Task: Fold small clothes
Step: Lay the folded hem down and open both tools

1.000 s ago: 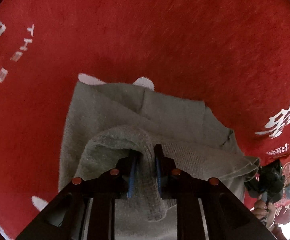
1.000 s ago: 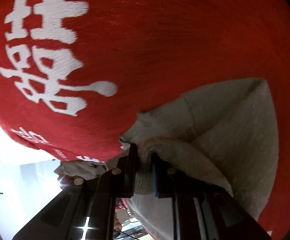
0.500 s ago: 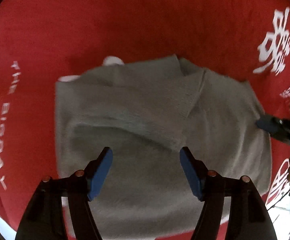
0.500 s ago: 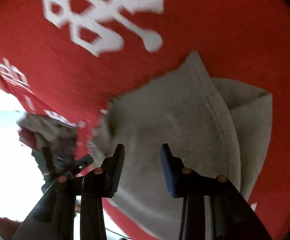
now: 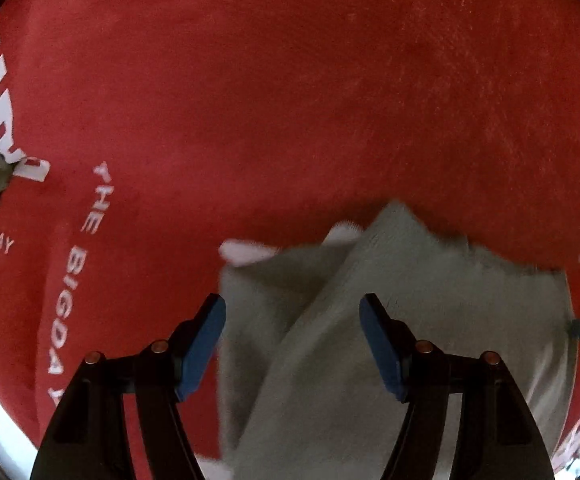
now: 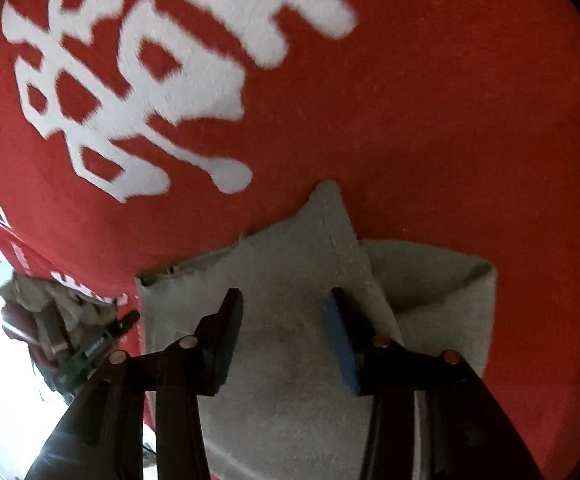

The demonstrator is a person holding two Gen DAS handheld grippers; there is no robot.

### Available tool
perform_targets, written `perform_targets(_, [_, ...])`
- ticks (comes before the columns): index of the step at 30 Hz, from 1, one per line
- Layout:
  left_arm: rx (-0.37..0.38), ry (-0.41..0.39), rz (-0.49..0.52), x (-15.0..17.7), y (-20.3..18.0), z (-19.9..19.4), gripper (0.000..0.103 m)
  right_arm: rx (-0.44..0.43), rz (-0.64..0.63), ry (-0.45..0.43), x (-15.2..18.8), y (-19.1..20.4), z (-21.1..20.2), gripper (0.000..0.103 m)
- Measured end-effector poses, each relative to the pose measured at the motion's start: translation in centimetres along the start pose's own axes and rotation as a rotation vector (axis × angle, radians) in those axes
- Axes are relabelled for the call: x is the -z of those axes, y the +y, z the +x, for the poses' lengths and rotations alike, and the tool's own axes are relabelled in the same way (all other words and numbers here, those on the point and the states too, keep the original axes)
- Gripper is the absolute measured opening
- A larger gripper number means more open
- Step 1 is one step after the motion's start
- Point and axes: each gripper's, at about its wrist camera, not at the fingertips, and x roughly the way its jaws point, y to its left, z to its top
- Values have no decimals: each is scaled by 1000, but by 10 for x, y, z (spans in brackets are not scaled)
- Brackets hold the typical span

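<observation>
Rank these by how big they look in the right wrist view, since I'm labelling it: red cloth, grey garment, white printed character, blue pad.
1. red cloth
2. grey garment
3. white printed character, close to the garment, so unsure
4. blue pad, though nearest the camera

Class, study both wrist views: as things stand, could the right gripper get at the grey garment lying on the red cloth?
Probably yes. The right gripper hangs just above the grey garment, its fingers opening with nothing gripped, and nothing lies between them and the fabric.
</observation>
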Motion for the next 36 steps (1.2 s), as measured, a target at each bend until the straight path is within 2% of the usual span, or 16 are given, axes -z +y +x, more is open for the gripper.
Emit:
perform_targets(3, [47, 75, 17, 30, 14, -8, 70, -35, -16, 6, 15, 8, -13, 48])
perform_targets(6, [115, 148, 4, 70, 30, -13, 70, -107, -36, 46, 43, 21, -24, 54])
perform_targets(8, [160, 174, -5, 93, 39, -16, 70, -152, -49, 91, 72, 41, -22, 57])
perform_targets(12, [241, 187, 13, 125, 46, -18, 70, -223, -48, 238, 140, 71, 2, 58])
perform_targets(15, [276, 203, 48, 129, 36, -17, 70, -226, -4, 314, 189, 83, 34, 58])
perform_targets(19, [320, 207, 68, 127, 29, -8, 70, -224, 95, 334, 230, 85, 69, 58])
perform_targets(21, [351, 202, 82, 124, 28, -6, 53, -205, 151, 312, 241, 83, 84, 58])
perform_targets(23, [341, 216, 113, 121, 30, -6, 26, -204, 208, 277, 241, 71, 87, 58])
perform_targets(25, [360, 228, 114, 118, 33, -6, 6, -217, 273, 229, 241, 56, 86, 58])
perform_targets(26, [374, 228, 108, 119, 40, -10, 6, -236, 311, 206, 238, 52, 88, 58])
perform_targets(27, [382, 218, 105, 118, 43, -14, 6, -256, 354, 184, 236, 49, 91, 45])
perform_targets(28, [384, 205, 108, 118, 48, -20, 6, -253, 377, 169, 233, 48, 91, 11])
perform_targets(31, [393, 185, 114, 126, 66, -37, 6, -207, 315, 140, 222, 57, 77, 8])
perform_targets(33, [376, 190, 133, 137, 70, -35, 6, -178, 207, 156, 224, 65, 60, 8])
perform_targets(36, [339, 199, 146, 152, 67, -19, 6, -97, 125, 205, 237, 62, 58, 7])
